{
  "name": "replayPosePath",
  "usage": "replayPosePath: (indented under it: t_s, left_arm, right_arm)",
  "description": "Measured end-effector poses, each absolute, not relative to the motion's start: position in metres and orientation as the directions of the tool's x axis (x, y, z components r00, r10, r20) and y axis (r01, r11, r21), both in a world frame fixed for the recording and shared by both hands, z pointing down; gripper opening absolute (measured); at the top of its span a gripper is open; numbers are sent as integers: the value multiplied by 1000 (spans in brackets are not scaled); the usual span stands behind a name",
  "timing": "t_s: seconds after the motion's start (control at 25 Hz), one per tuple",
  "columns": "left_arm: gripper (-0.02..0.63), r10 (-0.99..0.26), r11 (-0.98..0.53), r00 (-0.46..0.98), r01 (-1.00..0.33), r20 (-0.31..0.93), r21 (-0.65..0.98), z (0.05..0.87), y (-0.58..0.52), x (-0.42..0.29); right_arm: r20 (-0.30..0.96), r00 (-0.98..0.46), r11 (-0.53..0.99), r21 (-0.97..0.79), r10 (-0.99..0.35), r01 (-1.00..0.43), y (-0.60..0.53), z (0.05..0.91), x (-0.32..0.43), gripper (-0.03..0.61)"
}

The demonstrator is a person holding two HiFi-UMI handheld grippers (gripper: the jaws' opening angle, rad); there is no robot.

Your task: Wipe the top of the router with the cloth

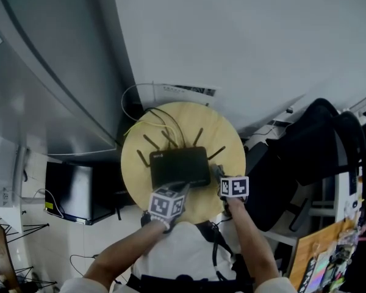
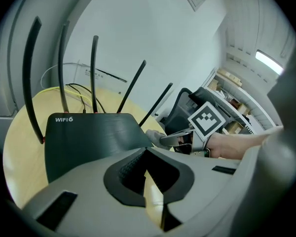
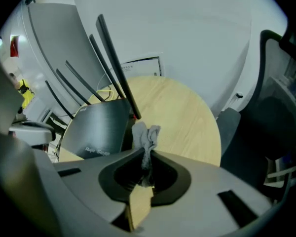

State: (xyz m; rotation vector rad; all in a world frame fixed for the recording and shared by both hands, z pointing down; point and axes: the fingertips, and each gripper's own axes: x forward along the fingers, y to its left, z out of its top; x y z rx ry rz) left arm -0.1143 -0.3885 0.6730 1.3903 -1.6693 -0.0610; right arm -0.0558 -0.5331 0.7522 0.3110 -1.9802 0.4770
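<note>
Right gripper [image 3: 147, 153] clamped tight on bunched cloth [image 3: 147, 135], at the router's [image 3: 96, 130] right edge.
Left gripper [image 2: 145, 154] closed, empty, at the router's near edge. Risks: cloth snagging an antenna [image 3: 116, 63], or a push sliding the router across the table [image 3: 182, 117].

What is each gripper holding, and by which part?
The right gripper pinches the small grey cloth by its bunched lower part; the left gripper holds nothing, jaws together.

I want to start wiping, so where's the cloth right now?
In the right gripper view, the cloth is pinched in the right tool, sticking out of its jaws just beside the router at its right edge, over the round wooden table.
</note>
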Motion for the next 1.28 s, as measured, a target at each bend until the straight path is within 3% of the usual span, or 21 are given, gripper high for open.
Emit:
replayPosePath:
  t_s: [0.36,0.68,1.28]
  left_arm:
    - [-3,-787,388,40,-744,616,544,671,-392,-114]
    - [-2,-779,406,30,-737,626,540,674,-383,-118]
    - [-2,-775,395,52,-738,630,547,677,-359,-125]
  right_arm:
    - [860,-491,926,-291,142,-241,-522,755,-105,37]
    - [844,-494,928,-331,209,-171,-512,754,-89,37]
    - [831,-513,907,-364,215,-210,-469,748,-47,37]
